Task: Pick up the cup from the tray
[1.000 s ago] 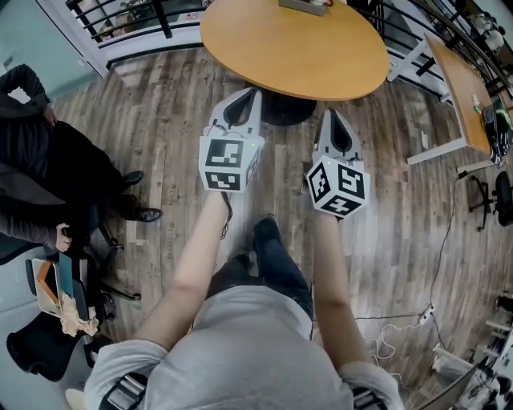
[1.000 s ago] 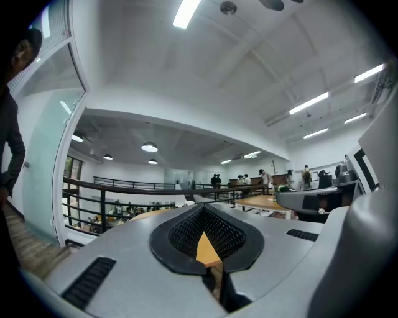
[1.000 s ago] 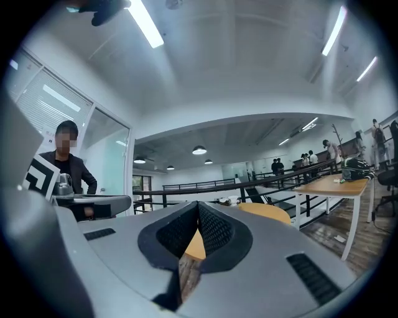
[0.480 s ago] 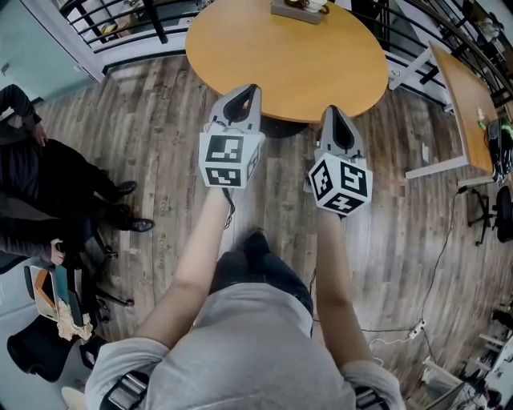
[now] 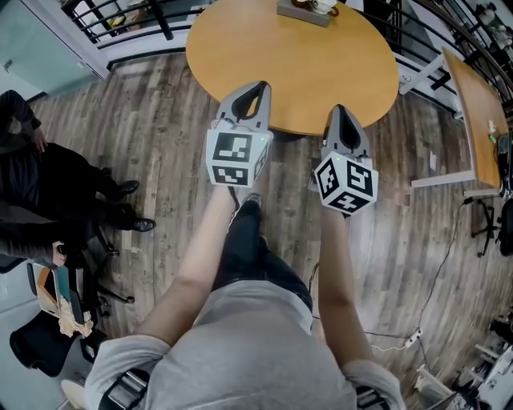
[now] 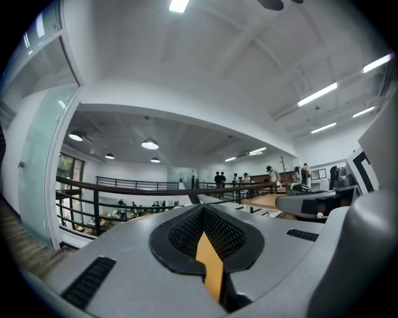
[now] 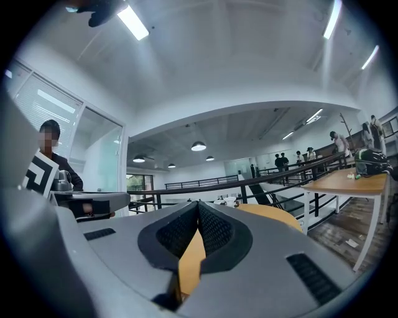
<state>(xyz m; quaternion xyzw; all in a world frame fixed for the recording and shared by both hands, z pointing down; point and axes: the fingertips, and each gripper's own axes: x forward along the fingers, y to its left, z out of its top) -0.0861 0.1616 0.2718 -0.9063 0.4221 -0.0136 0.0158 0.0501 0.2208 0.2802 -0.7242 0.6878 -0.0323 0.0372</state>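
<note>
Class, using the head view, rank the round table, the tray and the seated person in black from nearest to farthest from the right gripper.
1. Round table: its near edge sits just by the tips of the right gripper.
2. Tray: across the table, at its far edge.
3. Seated person: far off at the left.

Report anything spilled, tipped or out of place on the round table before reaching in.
Nothing stands out. The table holds only the tray at its far edge, with the cup on it; both are too small to judge tilt or spills. Left tongs and right tongs are shut and empty.
</note>
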